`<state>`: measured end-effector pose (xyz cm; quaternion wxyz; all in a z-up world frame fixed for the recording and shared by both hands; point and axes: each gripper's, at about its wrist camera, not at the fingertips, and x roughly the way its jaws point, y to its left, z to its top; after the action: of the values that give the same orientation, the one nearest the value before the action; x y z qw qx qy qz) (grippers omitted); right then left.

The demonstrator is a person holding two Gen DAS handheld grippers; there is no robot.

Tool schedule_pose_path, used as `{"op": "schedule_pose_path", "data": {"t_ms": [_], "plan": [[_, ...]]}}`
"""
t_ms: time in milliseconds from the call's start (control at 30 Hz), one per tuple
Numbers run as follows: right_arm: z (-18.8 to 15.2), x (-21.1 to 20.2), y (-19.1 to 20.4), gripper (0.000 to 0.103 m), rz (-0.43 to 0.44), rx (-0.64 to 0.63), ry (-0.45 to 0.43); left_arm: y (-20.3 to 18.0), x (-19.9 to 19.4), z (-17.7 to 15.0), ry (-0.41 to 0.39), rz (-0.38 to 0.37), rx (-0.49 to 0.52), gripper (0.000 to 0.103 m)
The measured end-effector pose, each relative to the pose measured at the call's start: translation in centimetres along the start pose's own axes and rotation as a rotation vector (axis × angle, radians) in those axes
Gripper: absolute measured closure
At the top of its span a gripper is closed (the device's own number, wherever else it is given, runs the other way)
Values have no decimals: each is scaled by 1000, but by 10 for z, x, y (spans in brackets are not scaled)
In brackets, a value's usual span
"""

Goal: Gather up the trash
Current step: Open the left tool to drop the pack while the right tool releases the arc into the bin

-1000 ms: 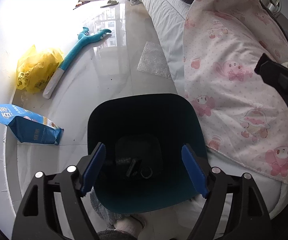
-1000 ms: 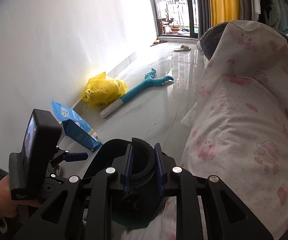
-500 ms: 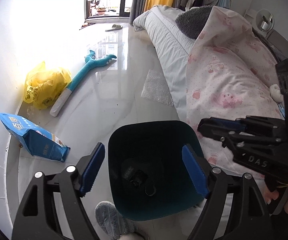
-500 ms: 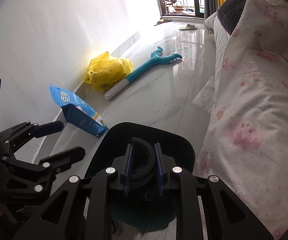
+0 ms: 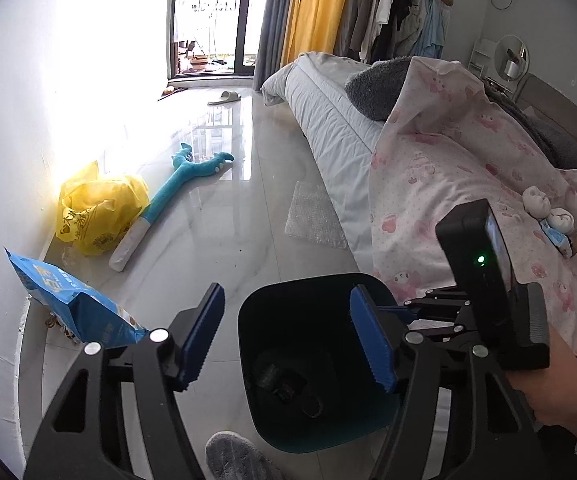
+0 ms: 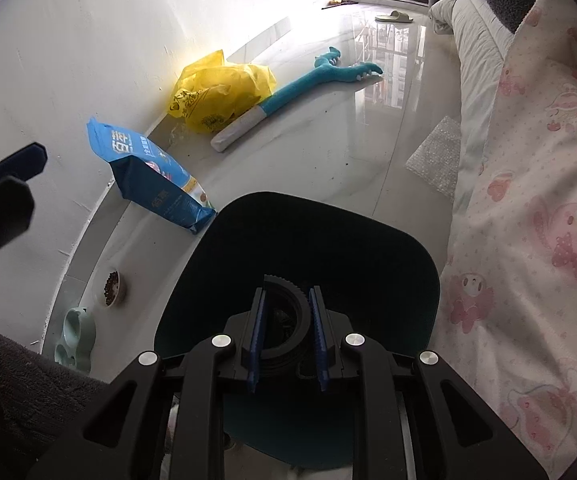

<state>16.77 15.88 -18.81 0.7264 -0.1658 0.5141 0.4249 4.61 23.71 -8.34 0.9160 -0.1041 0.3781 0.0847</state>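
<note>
Trash bin (image 6: 400, 248), dark teal, stands on the floor just beside the bed (image 5: 428, 184), directly under both grippers. Right gripper (image 6: 286, 344) hangs over its mouth, fingers clamped on a black ridged ring (image 6: 288, 312). Left gripper (image 5: 288, 340) has its fingers wide apart, holding nothing. Dark scraps (image 5: 288, 388) lie at the bin's bottom. Blue bag (image 6: 148, 172) leans at ten o'clock from the bin; yellow bag (image 6: 220, 88) lies beyond it by the wall.

Teal bin (image 5: 320, 436), yellow bag (image 5: 100, 208), pink-printed quilt (image 5: 448, 200).
</note>
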Motion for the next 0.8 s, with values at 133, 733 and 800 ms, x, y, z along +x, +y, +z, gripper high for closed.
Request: {"op": "schedule_pose_path", "data": {"t_ms": [133,733,800], "plan": [[1,12,3,81,-7,0,23,3,-12,1,-45,-2,-16,39],[-1,32,12,53,-55,-28,64,21,-52,15,-183,5,-62,45],[-2,32,12,51,-60,-27,62,20,-56,18,-198,13,-59,45]]}}
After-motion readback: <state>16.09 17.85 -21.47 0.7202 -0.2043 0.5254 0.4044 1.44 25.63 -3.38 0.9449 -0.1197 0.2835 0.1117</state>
